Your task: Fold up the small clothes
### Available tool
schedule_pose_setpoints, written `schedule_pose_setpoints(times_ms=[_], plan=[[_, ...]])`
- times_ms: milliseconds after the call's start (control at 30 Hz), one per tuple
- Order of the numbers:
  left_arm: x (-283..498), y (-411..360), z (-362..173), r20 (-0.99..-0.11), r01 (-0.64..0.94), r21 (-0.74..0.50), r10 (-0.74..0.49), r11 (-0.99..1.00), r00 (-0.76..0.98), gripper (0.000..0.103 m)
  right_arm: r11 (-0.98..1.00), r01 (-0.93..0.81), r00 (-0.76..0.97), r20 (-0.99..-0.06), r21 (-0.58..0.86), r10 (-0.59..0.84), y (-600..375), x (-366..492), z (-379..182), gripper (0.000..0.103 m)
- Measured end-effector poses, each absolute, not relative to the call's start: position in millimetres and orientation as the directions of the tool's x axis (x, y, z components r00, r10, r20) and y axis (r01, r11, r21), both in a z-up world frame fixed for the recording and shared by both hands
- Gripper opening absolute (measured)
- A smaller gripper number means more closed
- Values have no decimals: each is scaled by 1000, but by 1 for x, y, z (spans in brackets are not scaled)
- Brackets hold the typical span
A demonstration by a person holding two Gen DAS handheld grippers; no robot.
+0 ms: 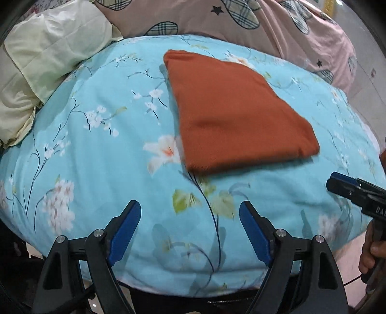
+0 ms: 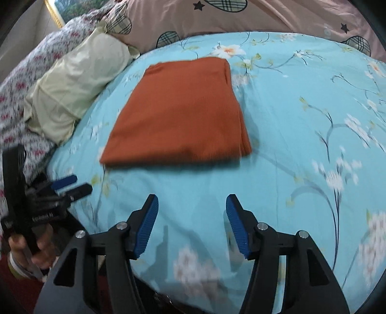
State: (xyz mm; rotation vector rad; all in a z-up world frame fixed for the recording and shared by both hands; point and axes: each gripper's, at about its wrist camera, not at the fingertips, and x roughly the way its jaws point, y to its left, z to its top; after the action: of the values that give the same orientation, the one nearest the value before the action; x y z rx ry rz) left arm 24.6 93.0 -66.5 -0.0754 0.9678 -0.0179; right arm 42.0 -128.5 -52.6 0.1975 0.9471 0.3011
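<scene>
An orange garment (image 1: 231,113) lies folded into a flat rectangle on the light blue floral bedspread (image 1: 101,149). It also shows in the right wrist view (image 2: 181,113). My left gripper (image 1: 190,210) is open and empty, held back from the garment's near edge. My right gripper (image 2: 191,205) is open and empty, also short of the garment. The right gripper shows at the right edge of the left wrist view (image 1: 337,181). The left gripper shows at the left of the right wrist view (image 2: 76,184).
A pale yellow pillow (image 1: 48,62) lies at the left of the bed, also in the right wrist view (image 2: 74,82). A pink quilt with plaid patches (image 1: 241,17) lies along the far side. A floral blanket (image 2: 21,91) lies beyond the pillow.
</scene>
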Motion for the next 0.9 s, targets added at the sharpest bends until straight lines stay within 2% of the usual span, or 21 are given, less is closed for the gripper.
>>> schedule_pose_setpoints(times_ms=[133,200,467,600,800,900], plan=[[11,85,-67,-821,27,-102,-99,994,562,84,945,-190,548,-770,267,328,-125,29,-52,77],[8,83,-65,-821,40,-104,-108,994,561,84,945,-202,552,-767,257,326,-123,27,-48,81],[-8,82,-29,-771,30,8,-13,1000,637,84,948,-254,575,-758,194,309,-116,22,-19,88],[-13,85,-8,-740,15,69,41,998,671,86,947,-274,596,-743,168,304,-113,19,-3,98],[-10,91,0,-727,-1,64,47,998,685,93,948,-277,597,-744,158,298,-109,23,-3,100],[-6,91,-7,-733,-4,68,53,998,678,93,949,-271,588,-753,162,296,-108,26,-11,100]])
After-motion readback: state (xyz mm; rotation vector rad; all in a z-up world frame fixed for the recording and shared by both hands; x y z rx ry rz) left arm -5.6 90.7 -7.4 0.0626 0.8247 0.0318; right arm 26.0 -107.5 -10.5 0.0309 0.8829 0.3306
